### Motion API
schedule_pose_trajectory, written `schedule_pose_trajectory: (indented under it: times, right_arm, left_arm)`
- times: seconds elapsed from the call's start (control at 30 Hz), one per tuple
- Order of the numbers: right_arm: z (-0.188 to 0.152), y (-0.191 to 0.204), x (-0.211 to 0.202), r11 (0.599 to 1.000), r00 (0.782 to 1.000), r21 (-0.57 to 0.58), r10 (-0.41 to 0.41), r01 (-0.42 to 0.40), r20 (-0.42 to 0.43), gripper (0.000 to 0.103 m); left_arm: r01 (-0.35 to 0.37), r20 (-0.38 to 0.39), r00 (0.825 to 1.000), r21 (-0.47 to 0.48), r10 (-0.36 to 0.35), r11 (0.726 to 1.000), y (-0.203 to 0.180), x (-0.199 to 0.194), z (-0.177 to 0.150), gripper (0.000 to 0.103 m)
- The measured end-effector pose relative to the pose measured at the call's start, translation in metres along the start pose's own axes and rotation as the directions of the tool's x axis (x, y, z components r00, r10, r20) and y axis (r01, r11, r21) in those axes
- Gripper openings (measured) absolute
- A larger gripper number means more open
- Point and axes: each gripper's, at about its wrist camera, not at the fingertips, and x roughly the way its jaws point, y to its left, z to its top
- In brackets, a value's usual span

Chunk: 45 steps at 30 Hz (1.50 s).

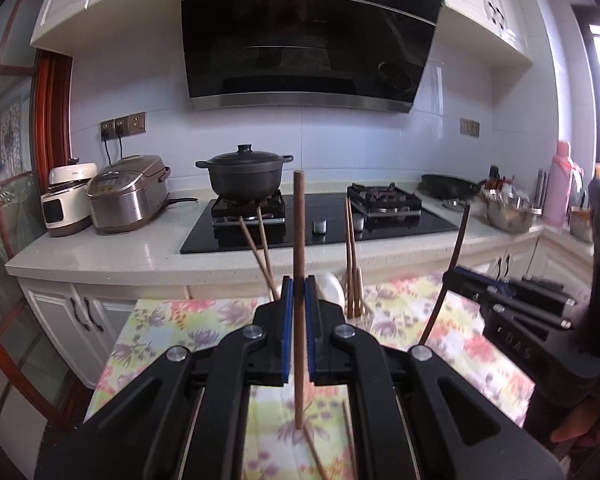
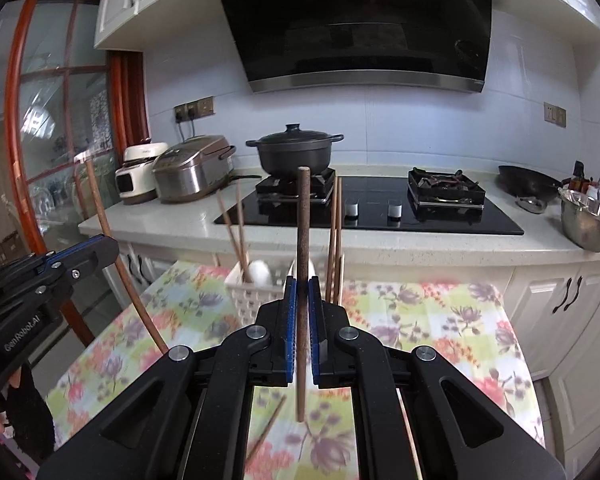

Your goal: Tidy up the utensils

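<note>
My left gripper [image 1: 299,280] is shut on a brown chopstick [image 1: 299,220] that stands upright, above the floral tablecloth [image 1: 172,320]. My right gripper [image 2: 302,280] is shut on a darker chopstick [image 2: 303,216], also upright. Each gripper shows in the other's view: the right gripper [image 1: 458,276] at the right edge, the left gripper [image 2: 100,244] at the left. Behind them a white slotted basket [image 2: 248,300] holds several chopsticks [image 2: 335,240] and a white spoon [image 2: 258,272]. Loose chopsticks [image 1: 316,452] [image 2: 266,428] lie on the cloth below my jaws.
Beyond the table runs a counter with a black gas hob [image 2: 380,216], a black lidded pot [image 2: 296,152], two rice cookers [image 2: 192,168], a wok [image 2: 528,184] and a steel bowl [image 2: 588,216]. White cabinets [image 2: 560,312] stand below, a glass door [image 2: 60,120] at the left.
</note>
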Motion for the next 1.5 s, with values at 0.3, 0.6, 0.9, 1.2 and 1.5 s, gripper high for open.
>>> schedule_pose_trajectory:
  times: [0.3, 0.6, 0.9, 1.2, 1.5]
  right_arm:
    - [0.063, -0.019, 0.047, 0.997, 0.999, 0.070, -0.034, 0.034, 0.007, 0.006]
    - [0.096, -0.018, 0.085, 0.997, 1.000, 0.068, -0.027, 0.027, -0.002, 0.006]
    - [0.077, -0.017, 0.126, 0.999, 0.992, 0.031, -0.014, 0.018, -0.129, 0.006]
    - [0.051, -0.024, 0.159, 0.998, 0.979, 0.066, -0.011, 0.025, -0.205, 0.022]
    - [0.047, -0.033, 0.136, 0.997, 0.988, 0.076, 0.003, 0.009, -0.157, 0.053]
  left_arm:
    - [-0.019, 0.023, 1.000, -0.038, 0.020, 0.999, 0.014, 0.043, 0.079, 0.006]
    - [-0.032, 0.013, 0.999, -0.084, 0.034, 0.996, 0.025, 0.100, 0.121, 0.006]
    - [-0.011, -0.084, 0.996, -0.107, 0.002, 0.994, 0.032, 0.155, 0.101, 0.006]
    - [0.005, -0.192, 0.981, -0.142, -0.032, 0.990, 0.039, 0.190, 0.064, 0.012]
    - [-0.041, -0.114, 0.993, -0.147, 0.024, 0.988, 0.056, 0.157, 0.067, 0.051]
